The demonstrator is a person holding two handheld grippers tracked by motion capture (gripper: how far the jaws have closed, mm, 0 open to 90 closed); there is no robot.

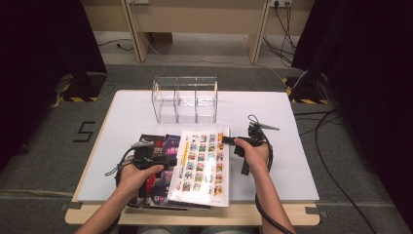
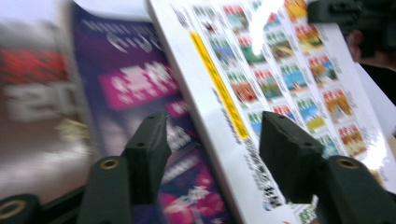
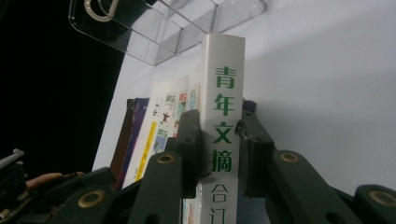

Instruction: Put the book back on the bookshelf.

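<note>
A thick white book (image 1: 202, 163) with a grid of small colour pictures on its cover lies tilted over a stack of magazines at the table's front. My right gripper (image 1: 229, 141) is shut on its spine (image 3: 224, 84), which is white with green characters and stands between the two pads (image 3: 219, 135). My left gripper (image 1: 168, 163) sits at the book's left edge with its jaws open (image 2: 215, 126). That edge and its yellow stripe (image 2: 219, 88) pass between the jaws without touching the pads. A purple magazine (image 2: 126, 79) lies beneath.
A clear acrylic organizer (image 1: 185, 100) with three compartments stands at the back of the white table (image 1: 272, 117). A dark red magazine (image 1: 148, 141) lies left of the purple one (image 1: 168, 146). The stack overhangs the table's front edge. Cables trail from both grippers.
</note>
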